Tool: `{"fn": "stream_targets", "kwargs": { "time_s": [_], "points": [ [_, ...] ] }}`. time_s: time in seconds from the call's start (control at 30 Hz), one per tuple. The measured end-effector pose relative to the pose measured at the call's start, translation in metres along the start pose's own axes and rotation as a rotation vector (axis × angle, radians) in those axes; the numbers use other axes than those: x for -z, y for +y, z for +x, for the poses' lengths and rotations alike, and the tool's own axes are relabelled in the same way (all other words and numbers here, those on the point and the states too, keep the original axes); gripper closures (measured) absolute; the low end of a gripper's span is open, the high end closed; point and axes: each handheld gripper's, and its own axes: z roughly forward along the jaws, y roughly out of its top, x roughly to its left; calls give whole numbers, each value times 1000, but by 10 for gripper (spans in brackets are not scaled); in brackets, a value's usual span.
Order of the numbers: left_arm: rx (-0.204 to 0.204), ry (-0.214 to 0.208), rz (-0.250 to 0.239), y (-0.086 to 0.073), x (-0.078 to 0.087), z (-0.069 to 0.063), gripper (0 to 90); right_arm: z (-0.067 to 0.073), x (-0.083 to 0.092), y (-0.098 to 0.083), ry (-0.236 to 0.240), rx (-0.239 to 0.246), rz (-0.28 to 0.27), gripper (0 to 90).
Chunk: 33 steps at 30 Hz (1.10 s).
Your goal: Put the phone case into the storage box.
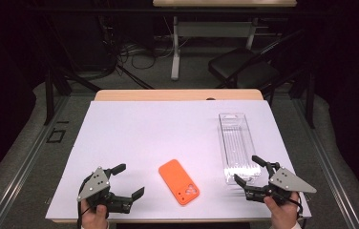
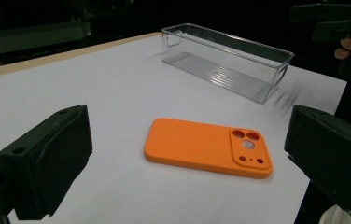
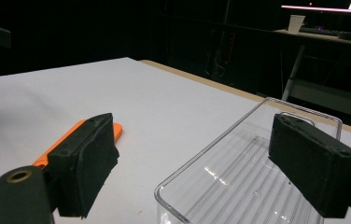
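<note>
Both grippers sit at the near edge with jaws wide open, nothing held: left gripper (image 1: 126,183) at 7 o'clock of the mat, right gripper (image 1: 248,171) at 5 o'clock, jaws straddling the near end of the clear bin (image 1: 237,145). Between them lies the orange case (image 1: 179,182), flat, camera cutout toward me. Looks light, rubbery, bendy; I'd pinch across the long edges, since it lies thin on the mat (image 1: 158,129).
</note>
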Motion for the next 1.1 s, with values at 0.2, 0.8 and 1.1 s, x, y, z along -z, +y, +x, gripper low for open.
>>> {"fn": "stream_targets", "kwargs": {
  "time_s": [0.2,0.8,1.1],
  "points": [
    [12,-14,4,0,-2,-2,12,-2,-1,-3,1,-11,20,145],
    [89,-38,59,10,-20,-8,6,2,-4,-4,0,-7,47,145],
    [110,-40,146,22,-47,-12,62,3,-6,-5,-6,-18,59,145]
  ]
}}
